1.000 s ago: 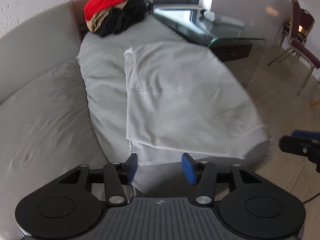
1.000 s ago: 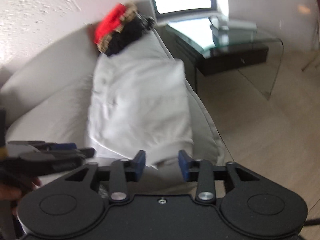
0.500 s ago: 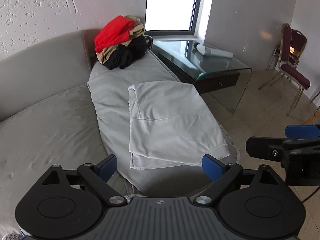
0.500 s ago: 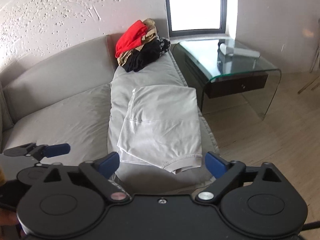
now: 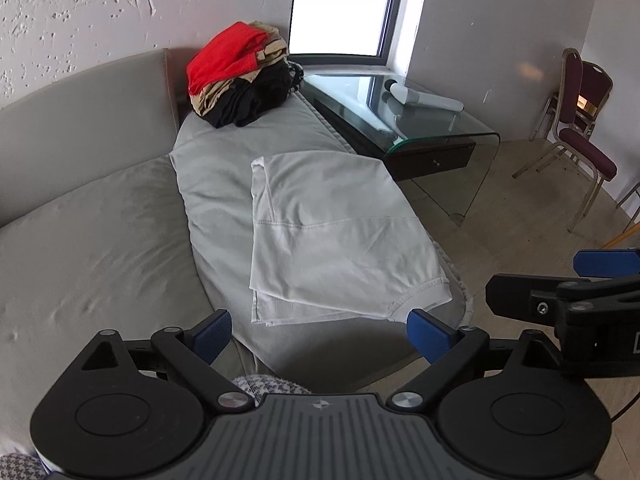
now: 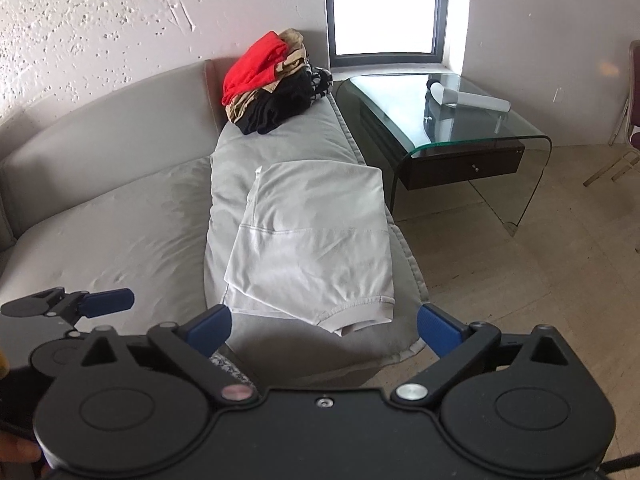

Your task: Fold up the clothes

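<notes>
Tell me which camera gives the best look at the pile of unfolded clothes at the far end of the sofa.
The left wrist view: the pile of clothes looks larger there, red on top, tan and black below. The right wrist view shows the same pile whole but smaller.

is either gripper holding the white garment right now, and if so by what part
Nothing is held. The left gripper and right gripper both stand open with nothing between the fingers, short of the folded white garment, which lies on the sofa cushion.

Folded white garment (image 5: 336,236) on couch (image 5: 100,240)
</notes>
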`<state>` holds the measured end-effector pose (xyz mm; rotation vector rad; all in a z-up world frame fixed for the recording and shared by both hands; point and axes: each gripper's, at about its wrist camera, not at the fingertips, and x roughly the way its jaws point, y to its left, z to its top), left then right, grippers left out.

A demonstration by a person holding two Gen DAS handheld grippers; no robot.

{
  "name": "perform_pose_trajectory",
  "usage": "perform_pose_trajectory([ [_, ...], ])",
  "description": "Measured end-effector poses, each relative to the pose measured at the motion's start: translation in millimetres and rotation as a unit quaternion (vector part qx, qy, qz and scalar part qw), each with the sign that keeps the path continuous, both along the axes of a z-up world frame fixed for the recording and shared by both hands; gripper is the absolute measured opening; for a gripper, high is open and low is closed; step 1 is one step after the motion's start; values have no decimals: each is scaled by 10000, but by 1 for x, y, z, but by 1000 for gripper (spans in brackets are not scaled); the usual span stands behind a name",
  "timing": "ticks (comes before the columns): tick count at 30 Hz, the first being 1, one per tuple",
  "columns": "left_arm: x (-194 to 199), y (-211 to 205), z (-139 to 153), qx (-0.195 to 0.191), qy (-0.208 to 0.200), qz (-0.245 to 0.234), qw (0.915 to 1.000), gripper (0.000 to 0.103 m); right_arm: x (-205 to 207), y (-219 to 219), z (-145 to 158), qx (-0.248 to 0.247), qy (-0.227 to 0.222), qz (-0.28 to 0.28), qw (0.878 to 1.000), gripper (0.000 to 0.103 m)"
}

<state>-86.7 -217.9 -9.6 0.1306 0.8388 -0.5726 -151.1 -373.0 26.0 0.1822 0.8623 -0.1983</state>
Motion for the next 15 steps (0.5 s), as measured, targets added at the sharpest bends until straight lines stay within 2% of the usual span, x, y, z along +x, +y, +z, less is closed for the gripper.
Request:
perform_pose_trajectory([
  [9, -1, -3, -11, 75, 203, -33, 9998, 94, 0, -3, -10, 4, 152, -55, 9999, 100],
  [15, -2, -9, -23, 332, 408, -119, 9985, 94, 0, -6, -22, 84, 443, -82, 9989, 100],
])
